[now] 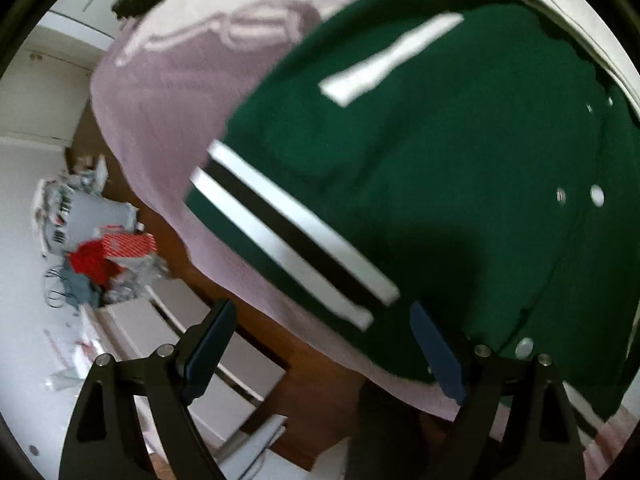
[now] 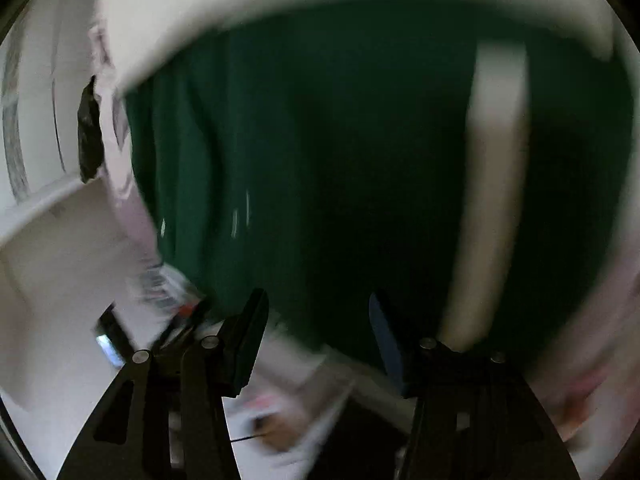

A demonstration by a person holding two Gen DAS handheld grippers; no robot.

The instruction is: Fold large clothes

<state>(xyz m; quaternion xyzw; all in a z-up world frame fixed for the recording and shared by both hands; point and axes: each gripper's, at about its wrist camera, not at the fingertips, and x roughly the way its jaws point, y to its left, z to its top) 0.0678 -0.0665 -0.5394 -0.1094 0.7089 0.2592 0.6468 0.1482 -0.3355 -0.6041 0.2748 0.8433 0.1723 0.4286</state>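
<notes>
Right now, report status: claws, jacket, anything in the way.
Left claw open, empty. Right claw open, empty. Green jacket lying on pink sheet, not gripped. Nothing in the way.

Beyond the left fingers, of matt black plastic with shiny metal pins, lies a matt green cloth jacket with glossy snaps, on a soft pink cloth. Below both, smooth brown wood floor shows.
</notes>
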